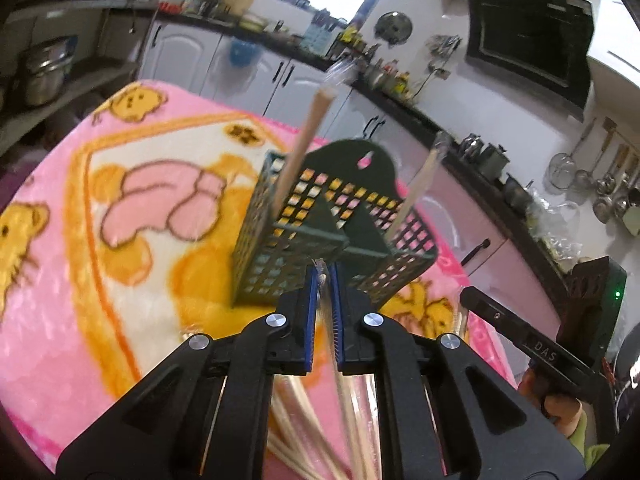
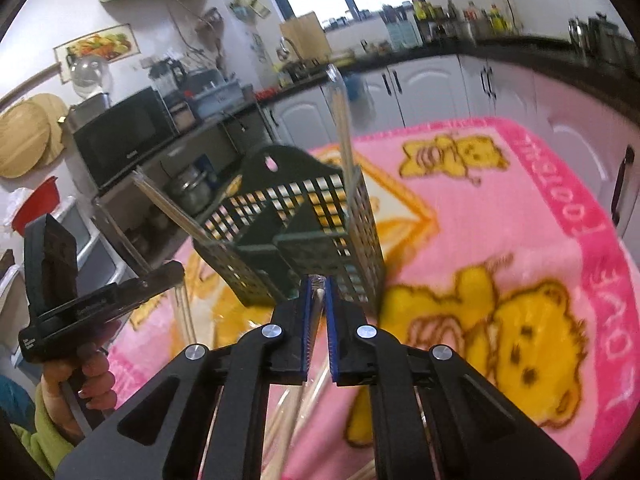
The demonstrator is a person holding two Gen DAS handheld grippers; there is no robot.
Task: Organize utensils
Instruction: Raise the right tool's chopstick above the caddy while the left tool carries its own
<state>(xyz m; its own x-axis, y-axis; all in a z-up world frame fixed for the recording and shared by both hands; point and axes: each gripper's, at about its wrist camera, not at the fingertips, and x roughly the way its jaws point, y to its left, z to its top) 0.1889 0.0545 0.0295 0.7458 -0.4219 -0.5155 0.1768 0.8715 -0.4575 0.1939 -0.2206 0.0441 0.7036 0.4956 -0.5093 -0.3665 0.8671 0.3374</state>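
The utensils here are wrapped pairs of disposable chopsticks, thin pale sticks in clear plastic sleeves, and I judge them very light, stiff along their length but easy to snap, with a slick wrapper that could slide between flat pads; a hold near mid-length, or just behind the end going in first, looks best for steering one into a slot. The left gripper (image 1: 323, 276) has its jaws nearly closed on one such wrapped chopstick pair (image 1: 327, 320), which runs back beneath it. The right gripper (image 2: 319, 282) likewise has its jaws pinched almost together on another wrapped pair (image 2: 316, 312). Ahead of both stands the dark green perforated utensil caddy (image 1: 288, 248), upright near the middle of the table, which is covered by a pink blanket (image 1: 60, 280) with yellow bears. Two wrapped pairs lean out of it: one (image 1: 304, 136) at the left compartment, another (image 1: 416, 188) at the right side. More loose pairs (image 1: 296, 400) lie on the blanket toward the near edge. The caddy looks light plastic and could tip if nudged. Readable writing: "DAS" on the right gripper body seen in the left view; the blanket border lettering seems to read "LOVE", uncertainly.
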